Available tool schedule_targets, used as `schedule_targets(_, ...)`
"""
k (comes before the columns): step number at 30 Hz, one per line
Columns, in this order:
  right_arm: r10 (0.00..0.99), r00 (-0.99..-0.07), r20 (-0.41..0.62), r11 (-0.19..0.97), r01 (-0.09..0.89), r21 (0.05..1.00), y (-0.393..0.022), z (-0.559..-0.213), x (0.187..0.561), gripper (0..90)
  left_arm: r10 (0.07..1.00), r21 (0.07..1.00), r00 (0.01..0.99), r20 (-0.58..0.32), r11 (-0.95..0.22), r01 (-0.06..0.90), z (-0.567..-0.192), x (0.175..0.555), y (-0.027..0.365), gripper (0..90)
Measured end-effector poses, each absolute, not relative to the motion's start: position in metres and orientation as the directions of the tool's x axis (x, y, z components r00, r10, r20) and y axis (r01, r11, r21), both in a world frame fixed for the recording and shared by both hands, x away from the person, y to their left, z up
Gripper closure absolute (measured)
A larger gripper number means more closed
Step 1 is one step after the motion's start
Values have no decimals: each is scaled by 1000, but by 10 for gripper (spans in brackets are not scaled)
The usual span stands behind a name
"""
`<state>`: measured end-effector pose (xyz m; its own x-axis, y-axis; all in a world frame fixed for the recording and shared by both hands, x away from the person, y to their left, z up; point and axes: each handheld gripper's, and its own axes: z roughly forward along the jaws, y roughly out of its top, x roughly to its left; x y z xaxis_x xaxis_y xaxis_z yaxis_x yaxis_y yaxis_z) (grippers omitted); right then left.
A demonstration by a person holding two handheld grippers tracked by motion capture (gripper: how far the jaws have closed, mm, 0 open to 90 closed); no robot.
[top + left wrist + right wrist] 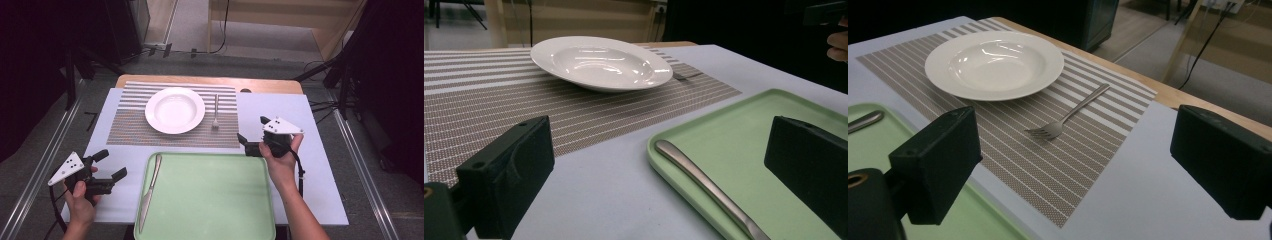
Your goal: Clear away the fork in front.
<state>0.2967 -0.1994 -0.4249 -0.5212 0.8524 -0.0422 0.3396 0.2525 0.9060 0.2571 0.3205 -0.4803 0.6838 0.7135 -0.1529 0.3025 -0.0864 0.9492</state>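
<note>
**Place setting: knife transfer, tray to mat**

Item 1. Long silver metal table knife (pixel 150 192): lies flat along the 9 o'clock edge of the pale green rectangular plastic tray (pixel 215 200), handle toward 12 o'clock, blade toward 6. Untouched. I judge it the piece still to be laid.

Item 2. Left gripper (pixel 111 165): jaws wide apart, nothing between them, hovering just off the tray's 9 o'clock rim. In the left gripper view the knife handle (pixel 704 182) sits between its jaws but farther ahead.

Item 3. Right gripper (pixel 252 135): jaws wide, empty, above the table at the tray's 1 o'clock corner.

Item 4. Silver metal fork (pixel 215 112): on the brown-and-white striped woven placemat (pixel 135 125), at 3 o'clock of the round white ceramic soup plate (pixel 175 110), apart from it.

Handling note: I would bring the left jaws down across the handle's narrow width, well clear of the tray rim, close gently, lift level, then set it parallel to the fork. A thin, smooth handle may slip or pivot.
</note>
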Motion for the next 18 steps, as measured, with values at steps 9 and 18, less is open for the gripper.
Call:
schedule_targets(9, 838, -545, -15, 255, 368, 894, -187, -419, 318, 48, 720, 950, 677, -155, -78, 301, -480, 255, 321, 0)
schedule_targets(18, 827, -560, -52, 305, 370, 878, -173, -414, 338, 49, 725, 950, 672, -150, -84, 302, -480, 254, 322, 0)
